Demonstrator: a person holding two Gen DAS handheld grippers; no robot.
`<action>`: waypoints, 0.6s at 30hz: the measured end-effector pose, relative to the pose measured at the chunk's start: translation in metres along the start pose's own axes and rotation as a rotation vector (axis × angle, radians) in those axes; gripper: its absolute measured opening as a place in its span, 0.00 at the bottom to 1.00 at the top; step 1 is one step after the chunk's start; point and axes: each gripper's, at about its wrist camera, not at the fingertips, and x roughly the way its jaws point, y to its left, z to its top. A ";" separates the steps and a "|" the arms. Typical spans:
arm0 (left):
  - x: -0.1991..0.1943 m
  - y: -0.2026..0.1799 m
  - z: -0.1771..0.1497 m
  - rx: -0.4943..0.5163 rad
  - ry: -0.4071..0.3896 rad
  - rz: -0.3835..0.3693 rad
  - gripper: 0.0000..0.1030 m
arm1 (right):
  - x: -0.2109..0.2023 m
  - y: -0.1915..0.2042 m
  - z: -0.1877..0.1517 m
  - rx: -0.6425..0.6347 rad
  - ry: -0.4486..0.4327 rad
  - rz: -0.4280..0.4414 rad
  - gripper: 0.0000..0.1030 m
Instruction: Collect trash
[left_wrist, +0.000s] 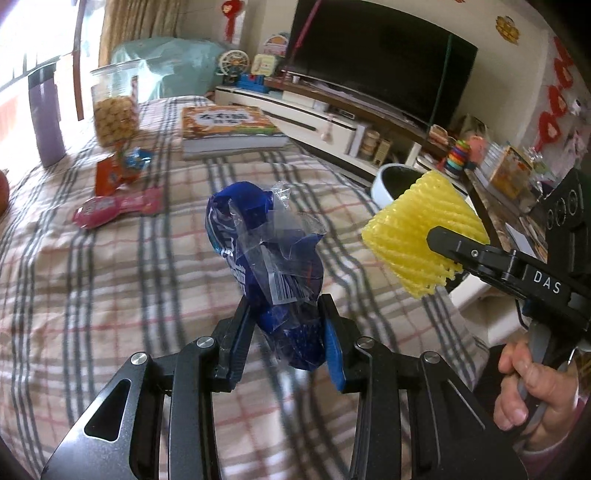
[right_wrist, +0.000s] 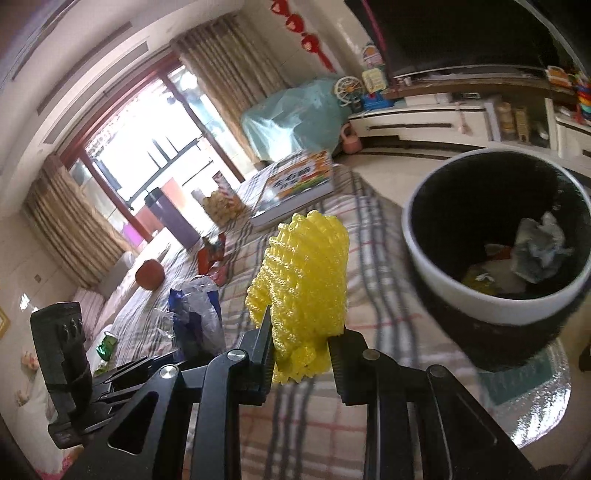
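While both claws hang above the plaid-covered surface (left_wrist: 92, 258), each grips trash. Left claw (left_wrist: 288, 334): clamped on crumpled blue wrapper (left_wrist: 269, 258), held clear of the cloth. Right claw (right_wrist: 301, 354): clamped on yellow foam net (right_wrist: 303, 280), just beside the surface's edge. Trash bin (right_wrist: 436, 280) off that edge, paper scraps inside. Pink packet (left_wrist: 118, 205), orange wrapper (left_wrist: 109, 177) lie toward the far left corner, near the snack jar (left_wrist: 114, 107).
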 end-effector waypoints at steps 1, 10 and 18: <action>0.001 -0.004 0.001 0.008 0.001 -0.002 0.33 | -0.003 -0.003 0.000 0.006 -0.005 -0.004 0.25; 0.008 -0.035 0.004 0.059 0.009 -0.025 0.33 | -0.026 -0.028 -0.001 0.048 -0.045 -0.034 0.25; 0.011 -0.054 0.010 0.095 0.005 -0.040 0.33 | -0.042 -0.042 0.000 0.071 -0.080 -0.047 0.25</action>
